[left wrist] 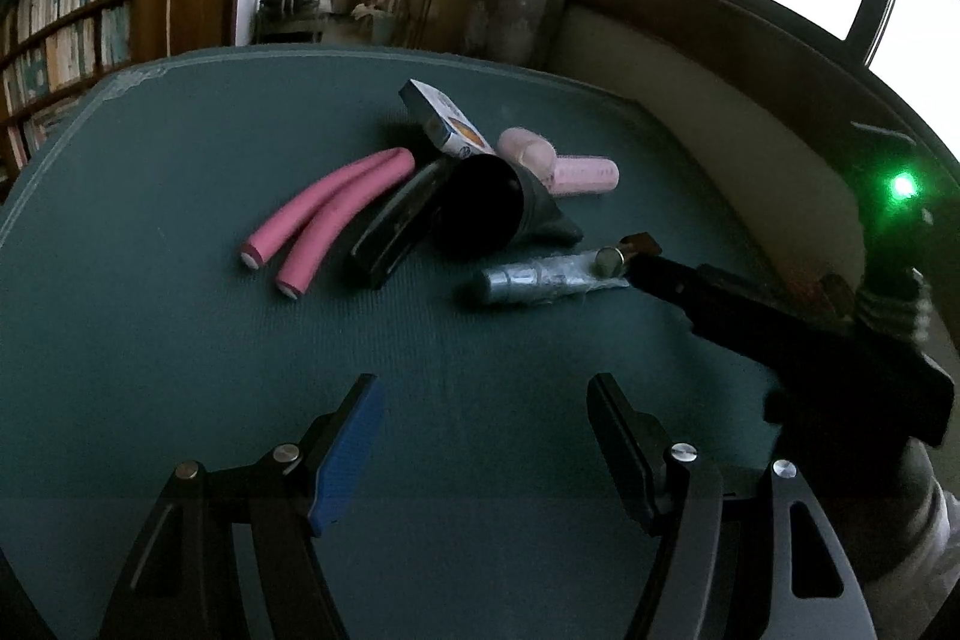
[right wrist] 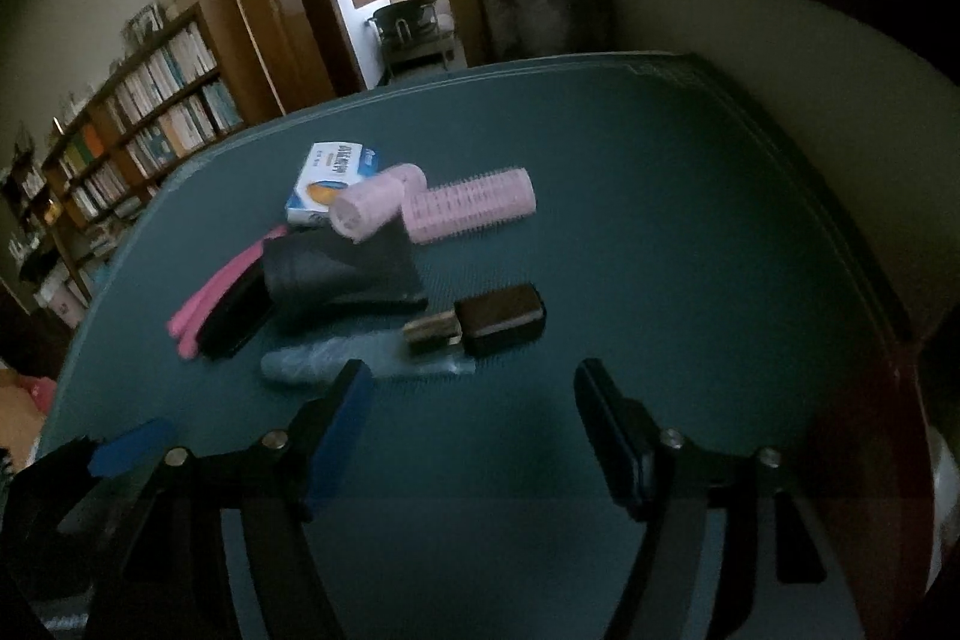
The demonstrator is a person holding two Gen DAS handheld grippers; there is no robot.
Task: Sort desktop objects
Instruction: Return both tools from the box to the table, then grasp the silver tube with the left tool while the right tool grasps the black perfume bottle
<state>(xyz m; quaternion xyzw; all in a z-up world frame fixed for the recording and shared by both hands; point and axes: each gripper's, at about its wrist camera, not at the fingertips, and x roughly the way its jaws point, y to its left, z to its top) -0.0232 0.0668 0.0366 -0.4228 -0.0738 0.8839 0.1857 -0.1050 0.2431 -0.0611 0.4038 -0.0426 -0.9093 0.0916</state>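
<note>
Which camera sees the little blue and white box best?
The right wrist view: the box shows its whole printed top. In the left wrist view the box is seen edge-on, partly hidden behind the black cup.

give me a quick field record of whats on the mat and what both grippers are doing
surface: green mat
pink foam rods: two, side by side, left of the pile
black case: beside the rods
dark cone: on its side, mid pile
box: blue and white, far side
pink rollers: two, beside the box
wrapped blue roll: nearest edge of the pile
left gripper: open, empty, short of the pile
right gripper: open, empty, near the wrapped roll
</note>
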